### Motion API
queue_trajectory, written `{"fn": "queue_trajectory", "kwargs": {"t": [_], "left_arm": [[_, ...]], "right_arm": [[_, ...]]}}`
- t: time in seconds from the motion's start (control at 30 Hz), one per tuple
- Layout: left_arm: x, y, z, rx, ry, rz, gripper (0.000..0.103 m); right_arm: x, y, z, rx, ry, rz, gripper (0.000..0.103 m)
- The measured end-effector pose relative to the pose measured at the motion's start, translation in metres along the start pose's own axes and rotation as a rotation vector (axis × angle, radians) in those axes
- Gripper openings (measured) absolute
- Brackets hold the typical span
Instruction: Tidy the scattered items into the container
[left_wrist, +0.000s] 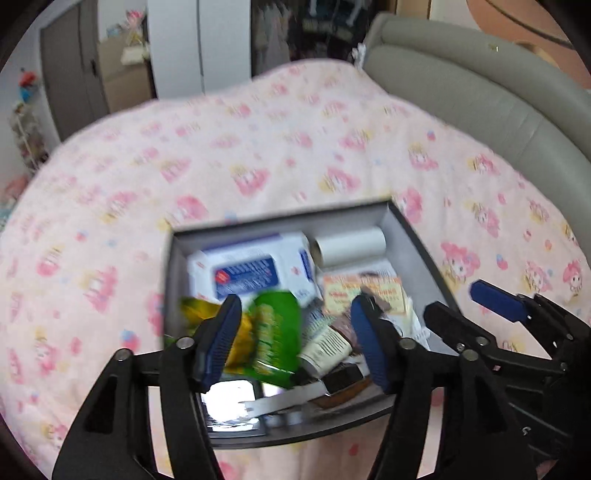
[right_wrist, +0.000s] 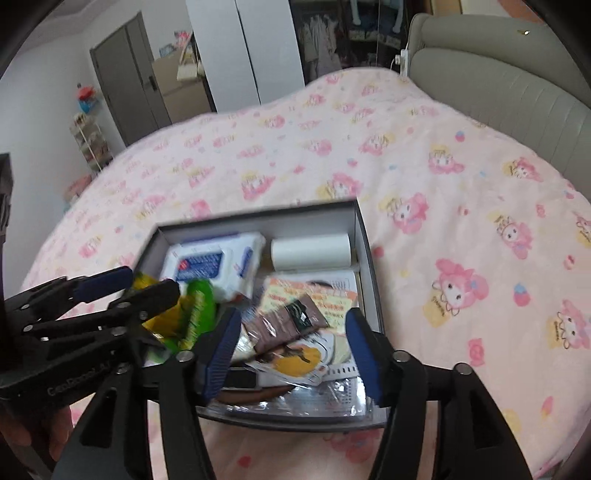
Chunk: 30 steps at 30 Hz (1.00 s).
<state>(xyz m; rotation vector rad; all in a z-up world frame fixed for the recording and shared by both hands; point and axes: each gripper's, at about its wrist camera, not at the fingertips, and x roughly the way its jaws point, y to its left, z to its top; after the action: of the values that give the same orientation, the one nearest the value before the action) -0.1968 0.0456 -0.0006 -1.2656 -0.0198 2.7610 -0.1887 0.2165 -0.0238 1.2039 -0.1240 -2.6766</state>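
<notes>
Status: task looks close to finished, judged from how things lie.

Left wrist view, left to right. The pink cartoon-print bedspread (left_wrist: 258, 155) fills most of the frame, and no loose item shows on it. Lower centre sits the grey rectangular cardboard box (left_wrist: 417, 251), open-topped, resting on the bedspread. Inside, at upper left, lies a white and blue soft wipes pack (left_wrist: 251, 269). Below it a crumpled green and yellow snack packet (left_wrist: 277, 332) lies between the blue pads of the left gripper (left_wrist: 295, 332). Its fingers stand wide and I see no pad pressing on the packet, so I judge it released. To the right are a small white labelled bottle (left_wrist: 325, 350), then a white paper roll (left_wrist: 351, 245) at the box's upper right, and an orange printed leaflet (left_wrist: 364, 293) beneath it.

Right wrist view. The left gripper enters from the lower left edge. In the same box, lower centre, a brown plastic-wrapped sachet (right_wrist: 291, 325) lies on the leaflets between the fingers of the right gripper (right_wrist: 291, 343). These are spread wide and touch nothing I can see.

Done: every item in view is in the box. Left: nothing visible; bed areas behind the cameras are unseen, and blur hides small detail.
</notes>
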Motion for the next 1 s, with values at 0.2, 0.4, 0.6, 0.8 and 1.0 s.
{"fn": "queue_trajectory", "kwargs": {"t": [0.2, 0.4, 0.6, 0.8, 1.0], "left_arm": [[-0.061, 0.021, 0.009, -0.044, -0.124, 0.021, 0.087], [-0.110, 0.032, -0.003, -0.071, -0.207, 0.101, 0.097], [-0.146, 0.033, -0.034, -0.066, -0.246, 0.109, 0.102], [-0.180, 0.025, -0.067, -0.042, -0.285, 0.100, 0.102], [-0.201, 0.020, -0.094, -0.042, -0.290, 0.085, 0.102]], "right_arm": [[-0.050, 0.017, 0.015, 0.009, -0.104, -0.041, 0.076], [-0.085, 0.040, 0.013, -0.035, -0.120, -0.040, 0.080], [-0.111, 0.058, -0.010, -0.059, -0.142, -0.049, 0.080], [-0.139, 0.071, -0.037, -0.087, -0.169, -0.055, 0.080], [-0.160, 0.080, -0.063, -0.086, -0.189, -0.055, 0.080]]}}
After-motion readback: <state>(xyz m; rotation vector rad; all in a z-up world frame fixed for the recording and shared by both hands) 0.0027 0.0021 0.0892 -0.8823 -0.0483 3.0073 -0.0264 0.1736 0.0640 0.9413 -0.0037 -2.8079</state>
